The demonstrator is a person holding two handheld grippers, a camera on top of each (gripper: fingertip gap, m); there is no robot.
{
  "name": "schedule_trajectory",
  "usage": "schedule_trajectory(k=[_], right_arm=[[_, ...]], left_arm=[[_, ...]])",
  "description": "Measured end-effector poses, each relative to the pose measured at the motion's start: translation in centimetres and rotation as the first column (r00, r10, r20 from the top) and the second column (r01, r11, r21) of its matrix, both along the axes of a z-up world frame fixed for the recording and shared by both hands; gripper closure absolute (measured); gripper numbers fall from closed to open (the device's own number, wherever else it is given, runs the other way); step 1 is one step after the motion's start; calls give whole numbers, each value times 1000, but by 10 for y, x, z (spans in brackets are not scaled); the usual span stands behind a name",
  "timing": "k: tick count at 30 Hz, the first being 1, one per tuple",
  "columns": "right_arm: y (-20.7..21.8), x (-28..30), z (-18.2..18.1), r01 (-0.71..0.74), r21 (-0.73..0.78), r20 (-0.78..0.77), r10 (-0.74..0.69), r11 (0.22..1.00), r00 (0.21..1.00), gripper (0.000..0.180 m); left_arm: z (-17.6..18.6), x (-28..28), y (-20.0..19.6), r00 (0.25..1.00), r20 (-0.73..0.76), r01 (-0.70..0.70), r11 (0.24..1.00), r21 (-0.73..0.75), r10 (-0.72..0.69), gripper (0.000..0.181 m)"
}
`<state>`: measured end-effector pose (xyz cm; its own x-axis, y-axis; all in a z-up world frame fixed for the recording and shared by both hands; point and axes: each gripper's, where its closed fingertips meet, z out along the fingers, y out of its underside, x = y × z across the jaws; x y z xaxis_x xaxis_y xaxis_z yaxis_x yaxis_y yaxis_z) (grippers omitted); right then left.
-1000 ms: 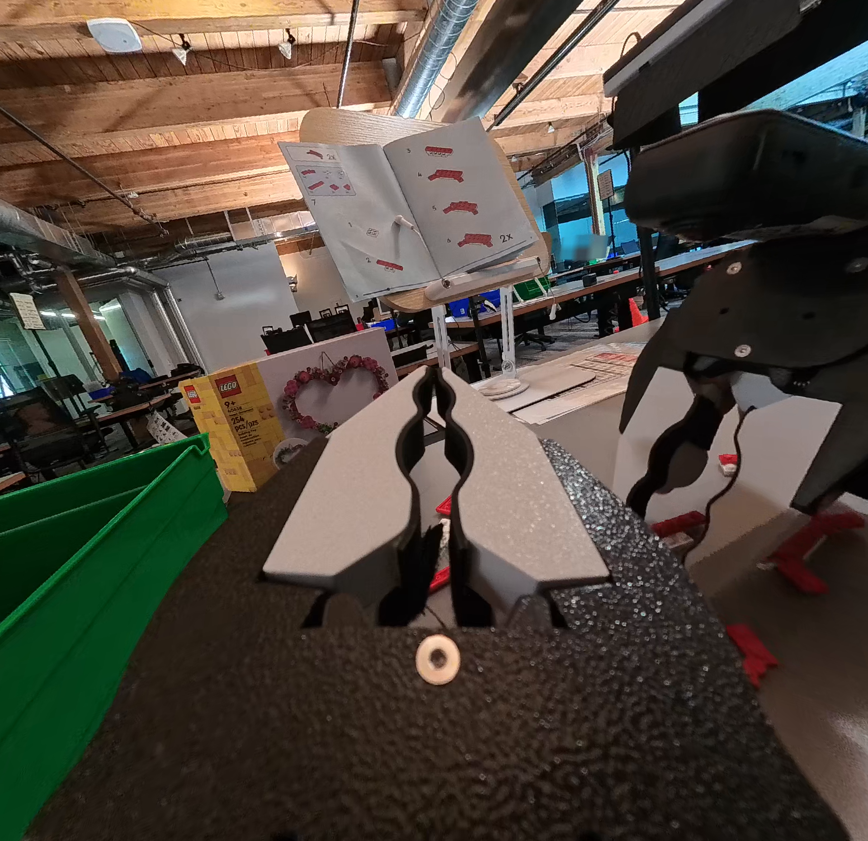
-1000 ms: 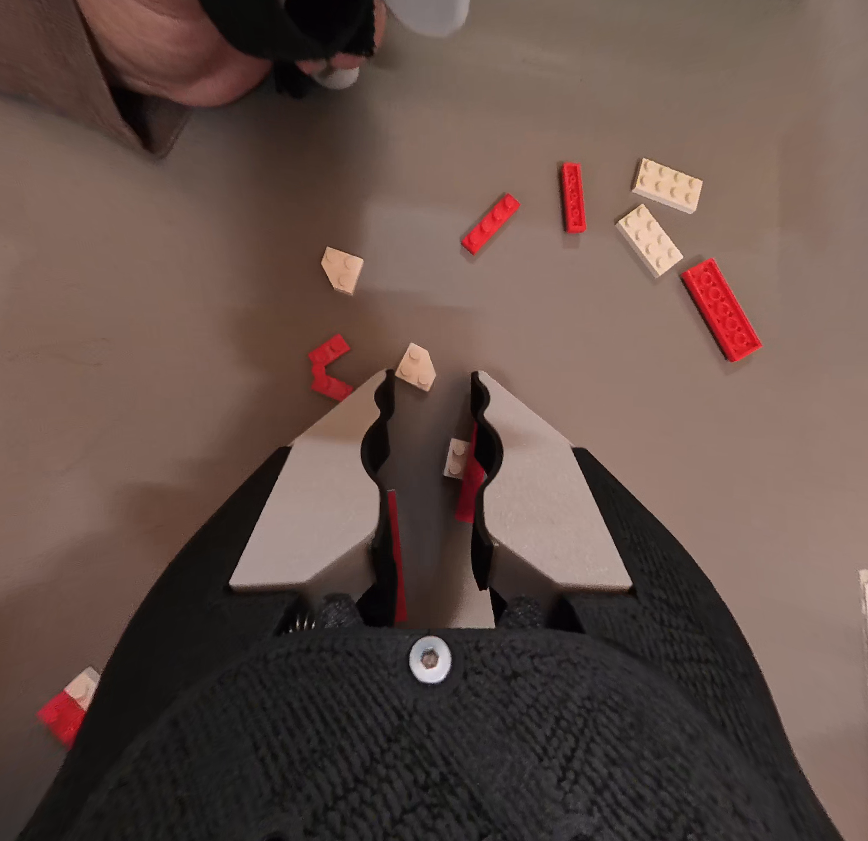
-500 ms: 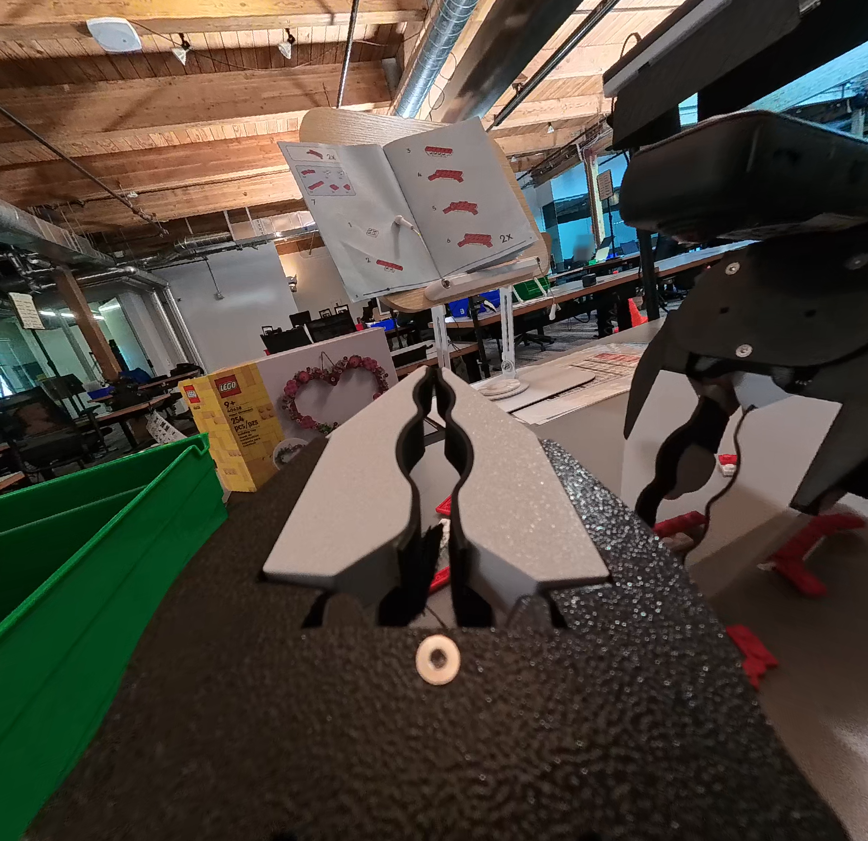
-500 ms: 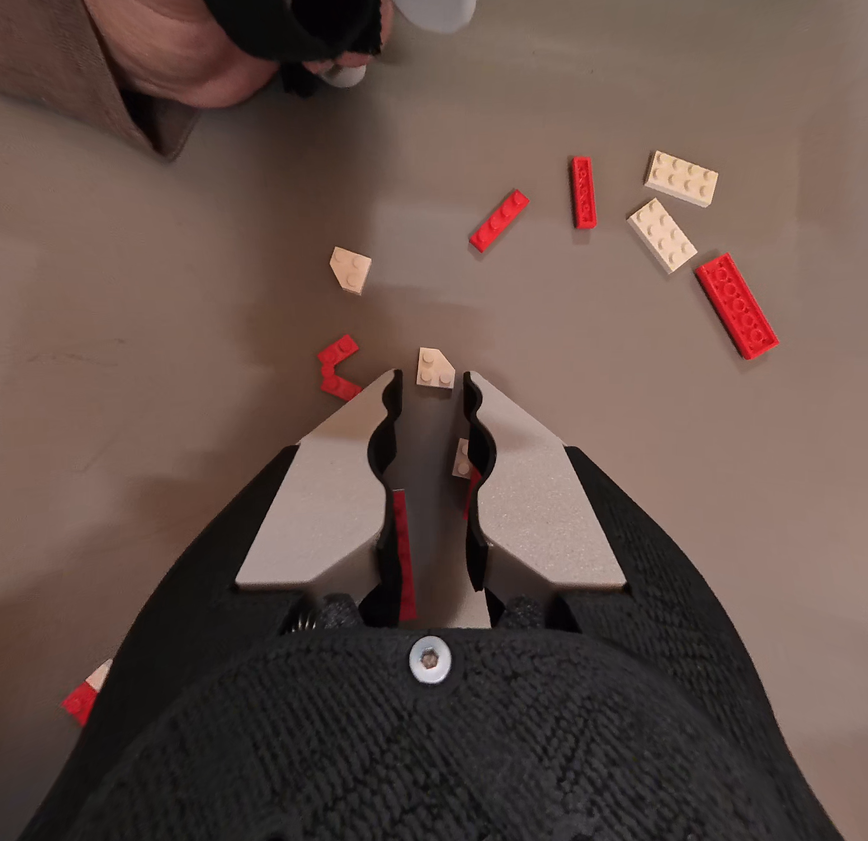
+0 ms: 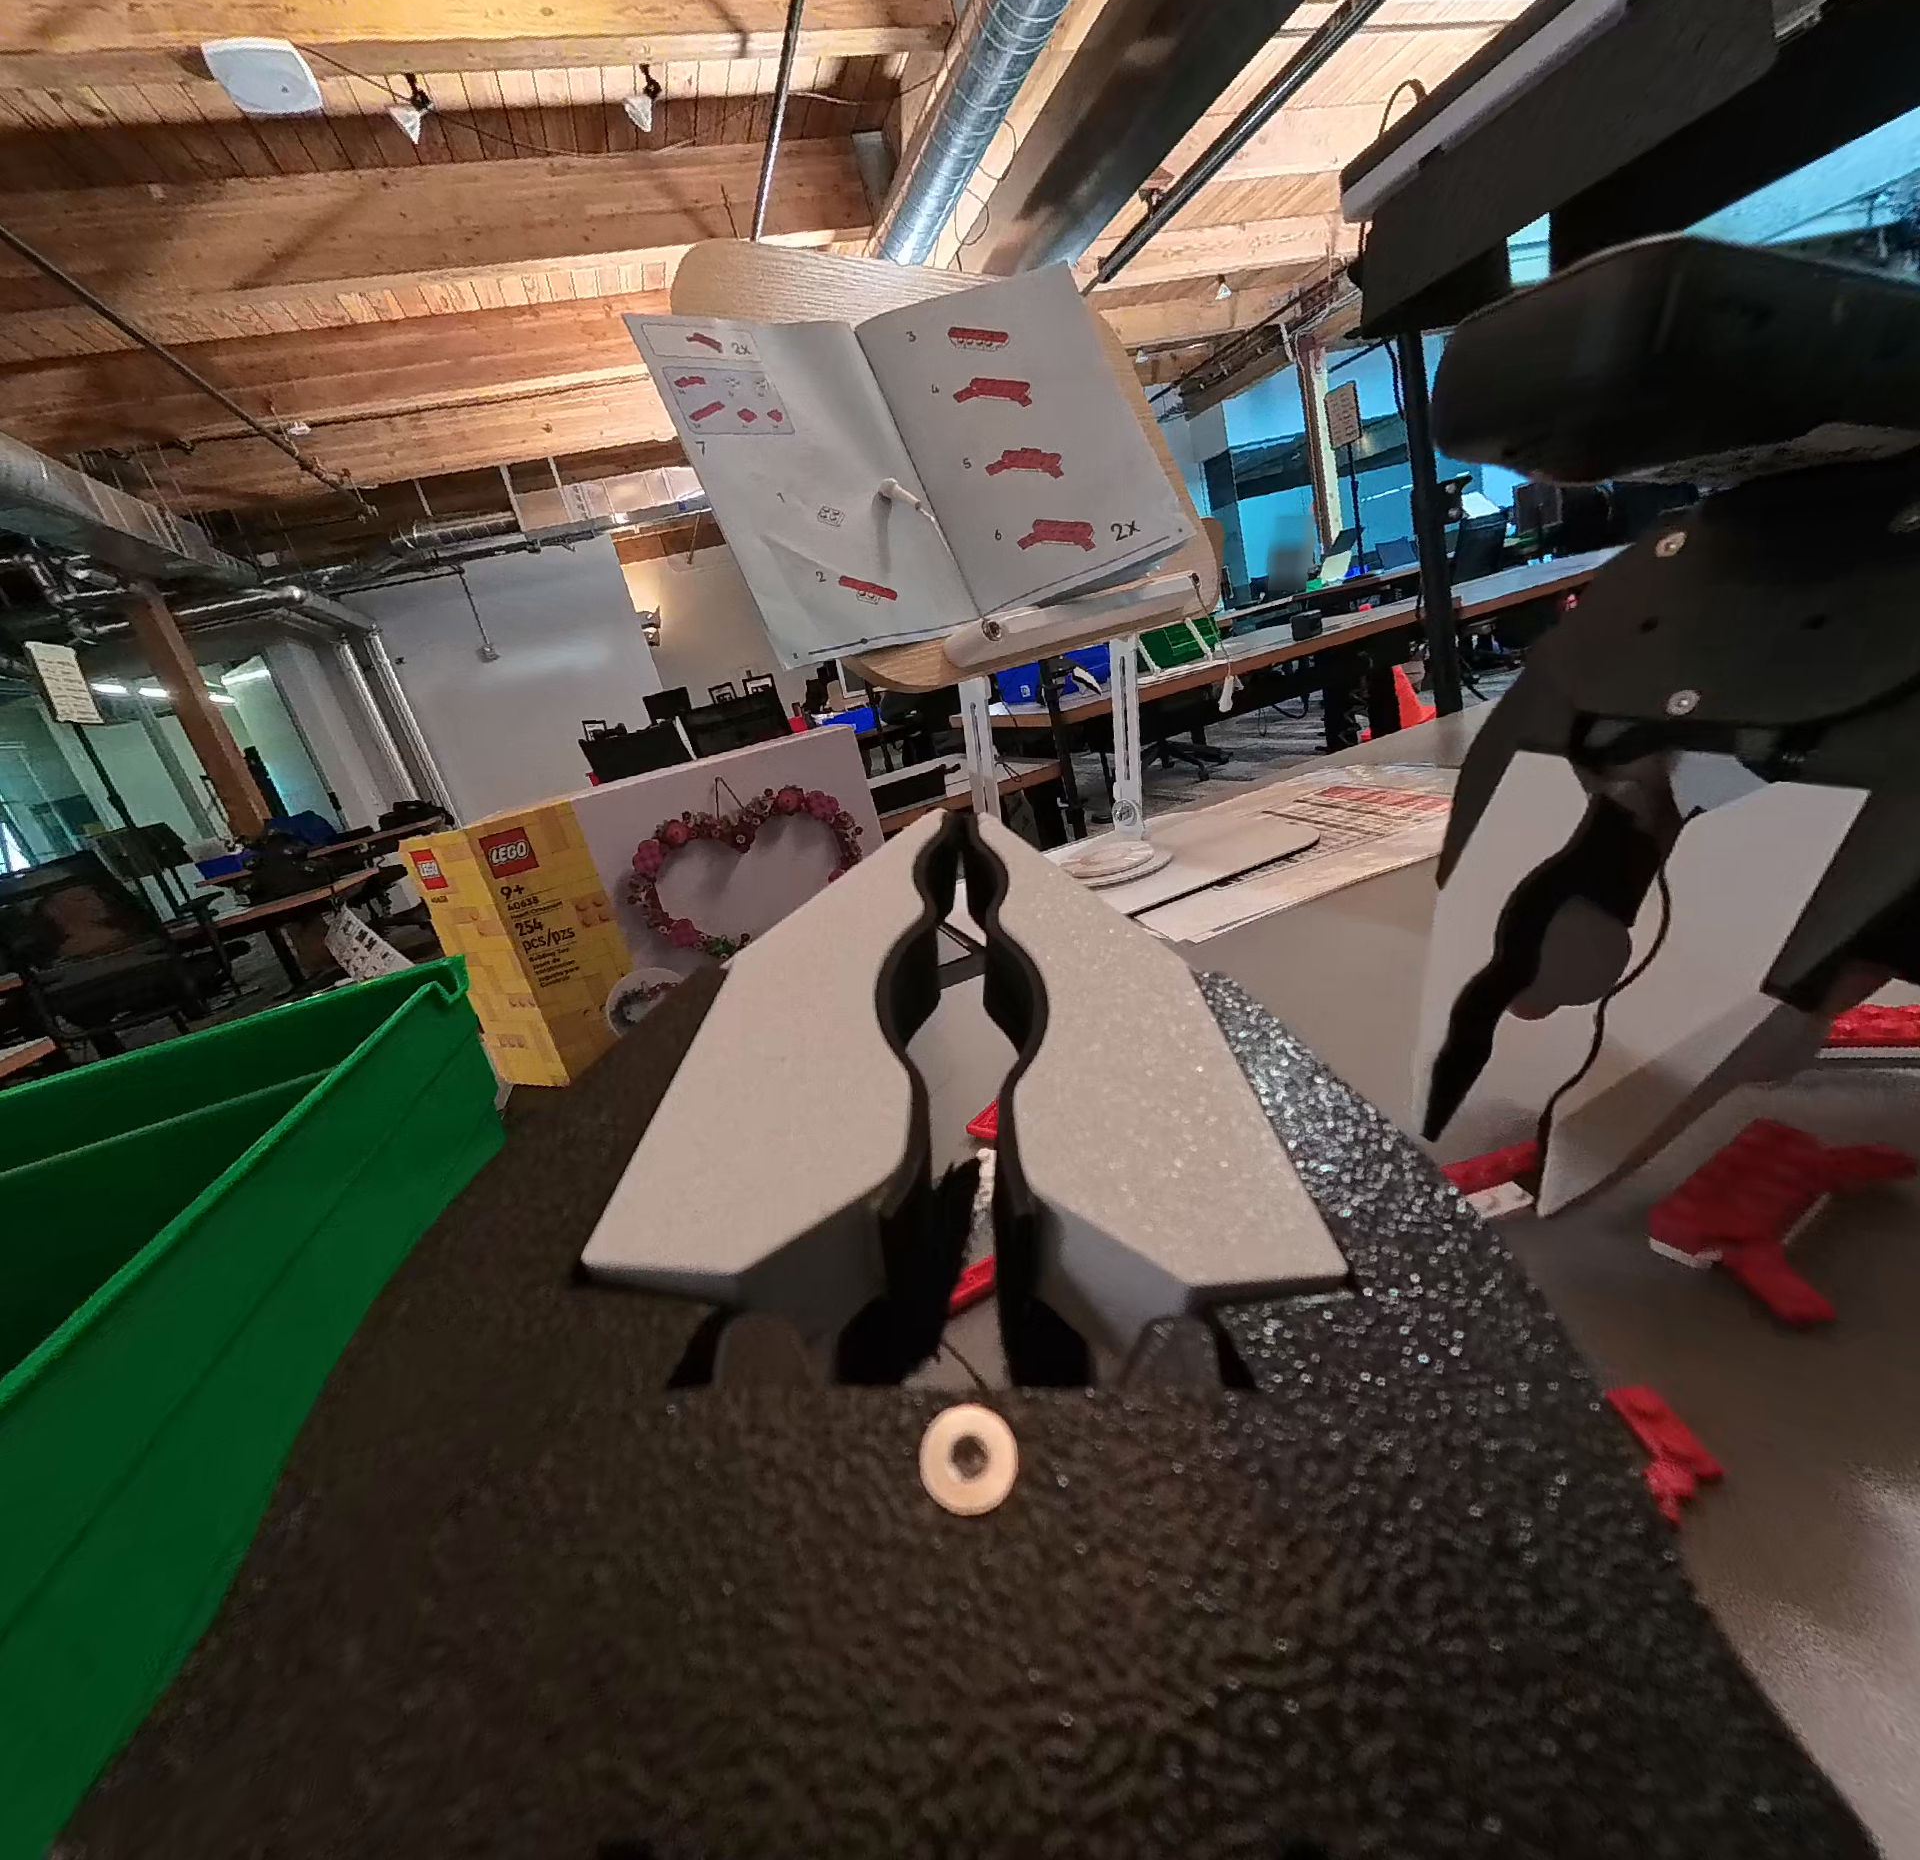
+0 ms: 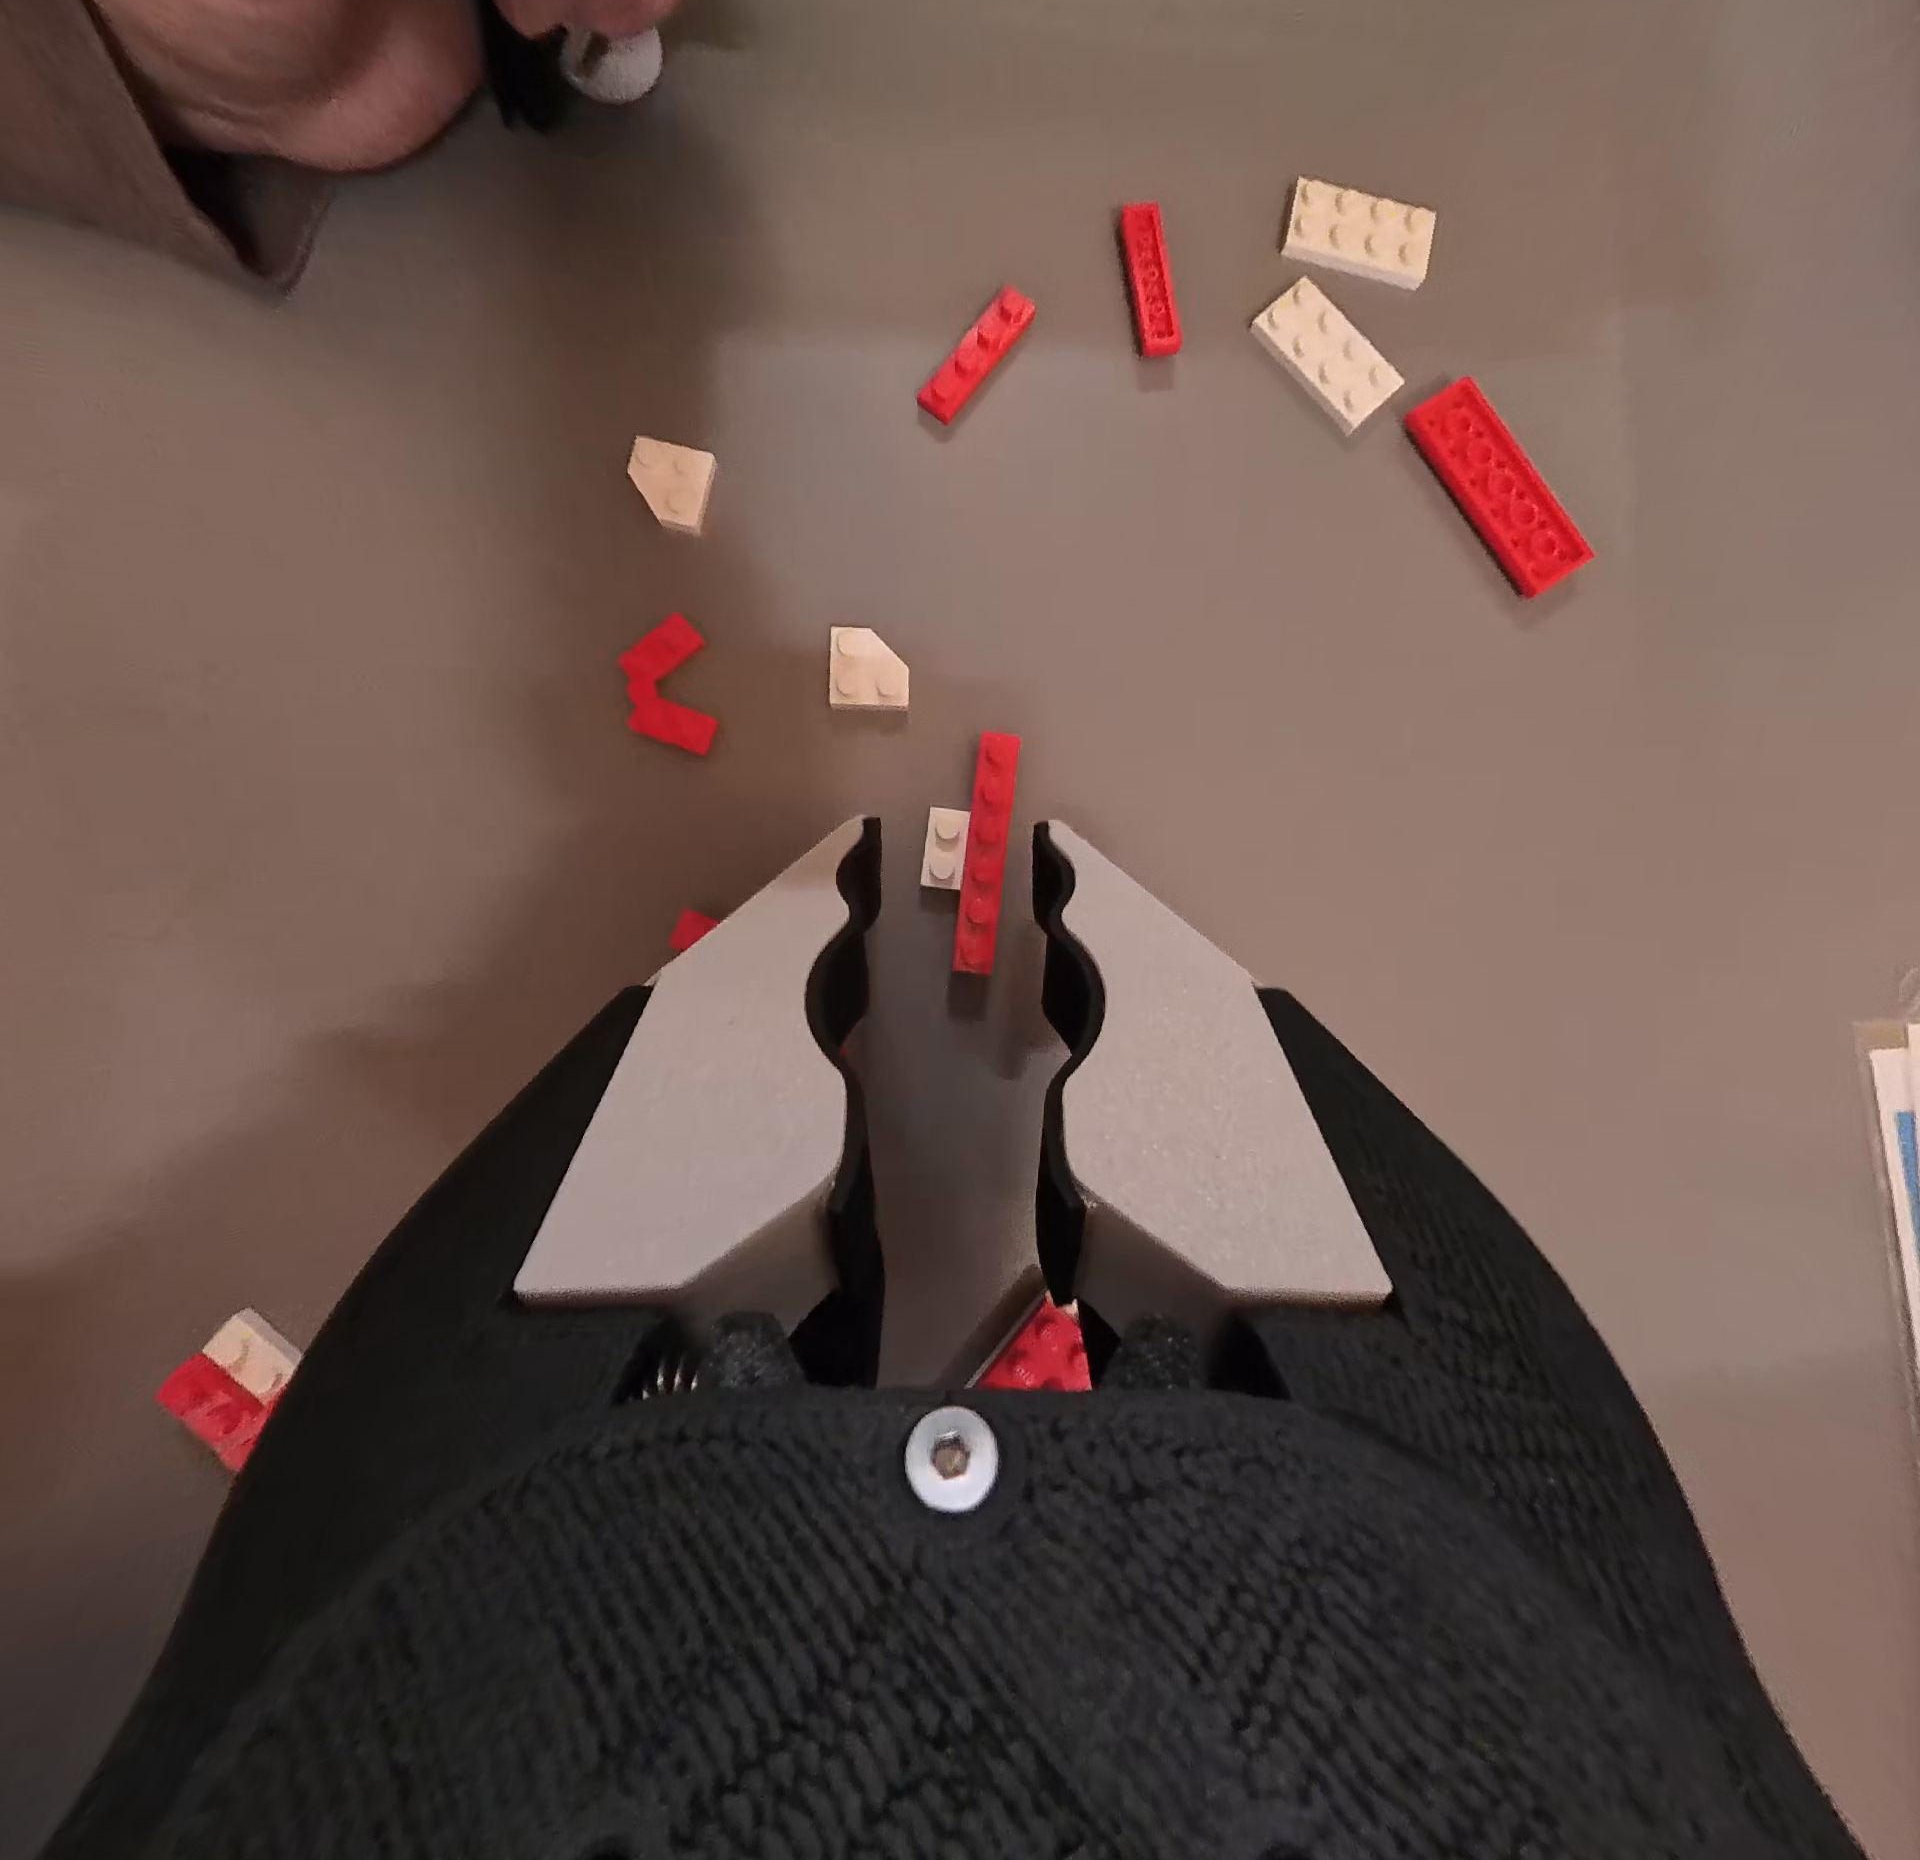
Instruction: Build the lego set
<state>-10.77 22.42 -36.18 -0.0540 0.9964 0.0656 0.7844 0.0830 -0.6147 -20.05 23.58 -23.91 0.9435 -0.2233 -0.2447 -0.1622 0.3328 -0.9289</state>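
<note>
My right gripper (image 6: pixel 956 839) is open and empty, pointing down at the grey table (image 6: pixel 1351 875). A long red plate (image 6: pixel 987 854) with a small tan piece (image 6: pixel 945 846) on its left side lies flat between the fingertips, touching neither. A tan wedge plate (image 6: pixel 868 669) lies just ahead. A red piece (image 6: pixel 1039 1353) shows deep under the jaws. My left gripper (image 5: pixel 961 836) is shut and empty, held low and pointing towards the open instruction booklet (image 5: pixel 914 460) on its stand. The right gripper (image 5: pixel 1496 1156) also shows in the left wrist view, above a red build (image 5: pixel 1766 1208).
Loose pieces lie ahead: a second tan wedge (image 6: pixel 673 480), red angled pieces (image 6: pixel 665 683), red plates (image 6: pixel 977 356) (image 6: pixel 1150 278) (image 6: pixel 1499 485), tan plates (image 6: pixel 1359 231) (image 6: pixel 1327 352). A red-and-tan piece (image 6: pixel 223 1384) lies lower left. A hand (image 6: pixel 312 65) is top left. Green bins (image 5: pixel 208 1135) and the set's box (image 5: pixel 623 896) stand left. Some 15 cm of space lies between my two pairs of fingers.
My right gripper has opened wider and drawn back from the table. The red plate with the tan piece now lies between its tips instead of deep in the jaws. The left gripper has not moved.
</note>
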Motion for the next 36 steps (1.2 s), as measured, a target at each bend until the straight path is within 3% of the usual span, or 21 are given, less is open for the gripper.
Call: schedule_trajectory(k=[12, 36], right_arm=[[1, 4, -10, 3, -4, 50, -3, 1000, 999, 165], [-13, -9, -9, -69, -3, 33, 69, 998, 997, 165]], left_arm=[[0, 0, 0, 1000, -3, 0, 1000, -2, 0, 181], [-2, 2, 0, 1000, -8, 11, 1000, -8, -11, 181]])
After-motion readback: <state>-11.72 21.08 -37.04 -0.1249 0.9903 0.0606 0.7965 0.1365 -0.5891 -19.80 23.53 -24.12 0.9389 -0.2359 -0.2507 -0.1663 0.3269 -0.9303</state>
